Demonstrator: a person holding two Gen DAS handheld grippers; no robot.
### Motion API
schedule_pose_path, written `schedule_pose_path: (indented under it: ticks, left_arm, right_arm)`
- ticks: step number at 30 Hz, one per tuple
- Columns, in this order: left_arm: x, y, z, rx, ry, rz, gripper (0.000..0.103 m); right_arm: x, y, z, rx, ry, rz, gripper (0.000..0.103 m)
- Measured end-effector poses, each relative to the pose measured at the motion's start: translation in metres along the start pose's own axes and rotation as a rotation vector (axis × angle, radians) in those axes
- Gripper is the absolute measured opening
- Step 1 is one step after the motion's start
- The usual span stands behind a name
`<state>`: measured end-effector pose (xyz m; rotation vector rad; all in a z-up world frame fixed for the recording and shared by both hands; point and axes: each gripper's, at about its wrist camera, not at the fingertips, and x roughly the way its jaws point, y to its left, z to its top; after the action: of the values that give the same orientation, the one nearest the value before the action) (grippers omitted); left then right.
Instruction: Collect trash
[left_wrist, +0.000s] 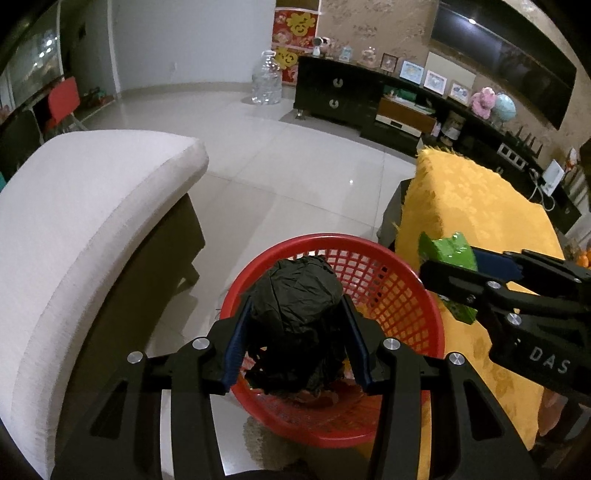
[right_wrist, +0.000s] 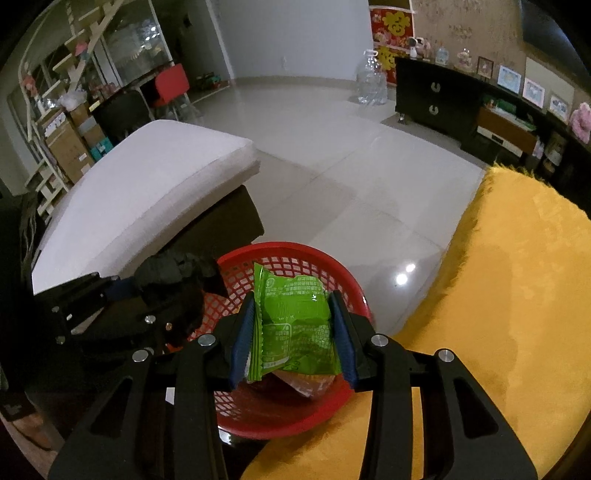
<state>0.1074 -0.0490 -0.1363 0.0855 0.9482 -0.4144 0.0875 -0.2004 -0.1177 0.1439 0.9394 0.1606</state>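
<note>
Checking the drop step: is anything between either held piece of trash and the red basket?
Nothing visible. The left tongs hold the black crumpled wad and the right tongs hold the green packet, both over the open red basket, which already contains some trash.

basket: red, lattice
wad: black
packet: green, printed
cloth: yellow, floral
cushion: white

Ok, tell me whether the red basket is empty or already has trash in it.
Not empty. Orange and reddish wrappers lie on the red basket's floor, below the black bag and green packet that the grippers hold.
</note>
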Motion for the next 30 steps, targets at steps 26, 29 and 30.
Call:
schedule_pose_path:
  ticks: [26,29,30]
  left_arm:
    - [-0.039,0.003,0.002,-0.022,-0.081,0.064,0.082]
    - [-0.054,0.001,0.003,-0.016,-0.116,0.089,0.084]
    - [-0.058,-0.001,0.004,-0.013,-0.127,0.095,0.084]
  right_arm:
    - [-0.047,-0.014,-0.012,0.070,-0.083,-0.025,0.077]
    - [-0.058,-0.012,-0.018,0.066,-0.115,-0.051,0.086]
    - [-0.065,-0.011,-0.021,0.062,-0.132,-0.059,0.087]
